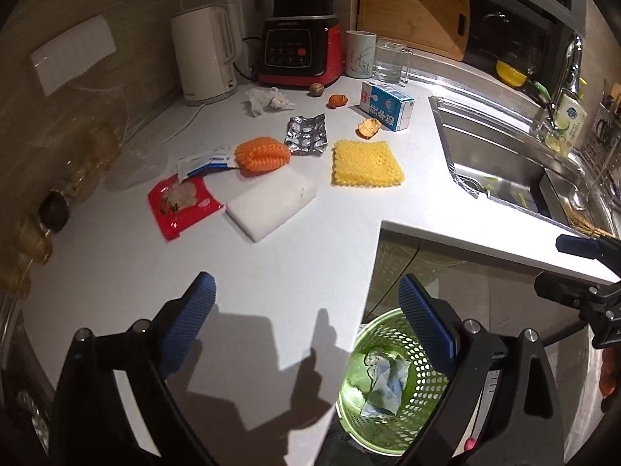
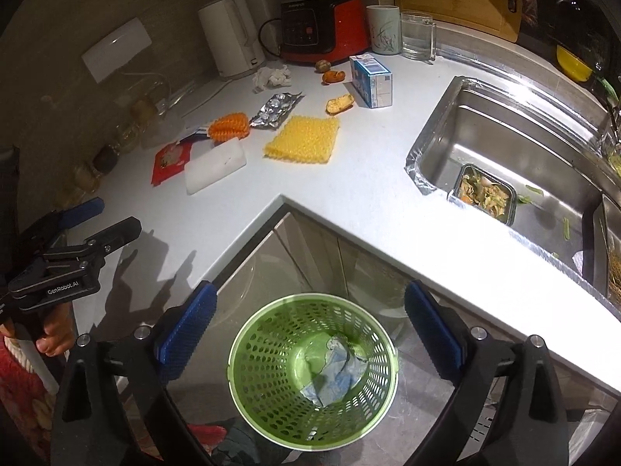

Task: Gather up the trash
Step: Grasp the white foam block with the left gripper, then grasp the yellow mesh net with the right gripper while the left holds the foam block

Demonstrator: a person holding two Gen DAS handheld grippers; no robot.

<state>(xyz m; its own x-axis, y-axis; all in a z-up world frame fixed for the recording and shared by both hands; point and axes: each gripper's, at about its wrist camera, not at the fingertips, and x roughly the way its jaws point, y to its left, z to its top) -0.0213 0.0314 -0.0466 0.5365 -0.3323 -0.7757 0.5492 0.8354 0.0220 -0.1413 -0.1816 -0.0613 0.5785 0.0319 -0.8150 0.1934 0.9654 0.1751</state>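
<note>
Both grippers spread wide, nothing between the ribbed blue pads. Right gripper poised above a round green plastic basket on the floor, wall perforated with rows of holes, a crumpled blue-and-white wrapper lying at the bottom. Left gripper hanging over the edge of a smooth white counter, its right finger covering part of the basket's rim in that view.

Scattered across the counter, well apart from the basket: a glossy red food packet, a torn white-and-blue sachet partly tucked under a ridged orange scrubber, a crinkled silver blister sheet, a wadded white tissue, two curled bits of orange peel, a small brown round thing too small to identify. Also a soft white rectangular sponge, a bumpy yellow square pad, a blue-and-white carton.

Steel sink holding a dark tray of food scraps, far end cut off. Glass jars at the left edge dim and blurred
</note>
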